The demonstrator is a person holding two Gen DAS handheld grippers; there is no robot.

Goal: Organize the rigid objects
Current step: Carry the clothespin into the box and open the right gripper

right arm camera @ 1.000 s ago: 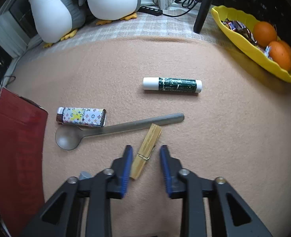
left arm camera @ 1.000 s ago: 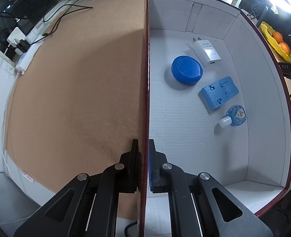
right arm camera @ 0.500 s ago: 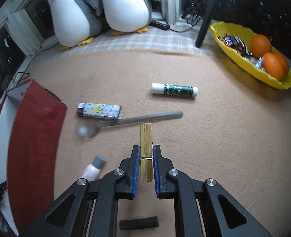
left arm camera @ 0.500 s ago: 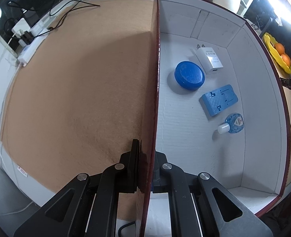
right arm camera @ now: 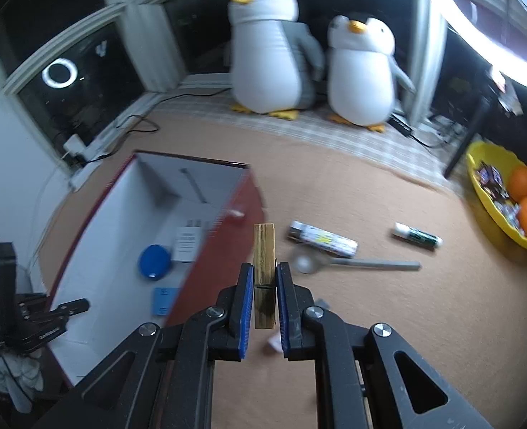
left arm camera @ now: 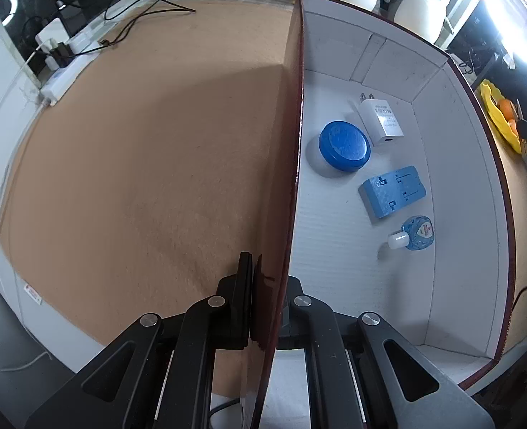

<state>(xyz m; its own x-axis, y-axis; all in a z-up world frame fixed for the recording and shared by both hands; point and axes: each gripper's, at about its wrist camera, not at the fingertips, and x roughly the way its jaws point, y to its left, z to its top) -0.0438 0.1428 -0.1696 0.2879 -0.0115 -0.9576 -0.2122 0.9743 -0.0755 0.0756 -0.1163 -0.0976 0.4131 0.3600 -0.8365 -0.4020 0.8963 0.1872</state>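
My right gripper (right arm camera: 265, 270) is shut on a wooden clothespin (right arm camera: 264, 246), held up above the tan mat with its end pointing away from me. Below and to the left stands the red box (right arm camera: 224, 246) with a white inside. My left gripper (left arm camera: 267, 286) is shut on the box's left wall (left arm camera: 292, 164), one finger on each side. On the box floor lie a blue round lid (left arm camera: 344, 145), a white charger (left arm camera: 380, 119), a blue plastic holder (left arm camera: 392, 191) and a small blue bottle (left arm camera: 415, 233).
On the mat right of the box lie a patterned lighter (right arm camera: 322, 239), a metal spoon (right arm camera: 363, 264) and a green tube (right arm camera: 417, 235). A yellow tray (right arm camera: 478, 175) with oranges is at far right. Two plush penguins (right arm camera: 270, 53) stand at the back.
My right gripper closed on the clothespin, lifted it off the mat and swung toward the box. The left gripper kept its hold on the wall and rolled slightly.
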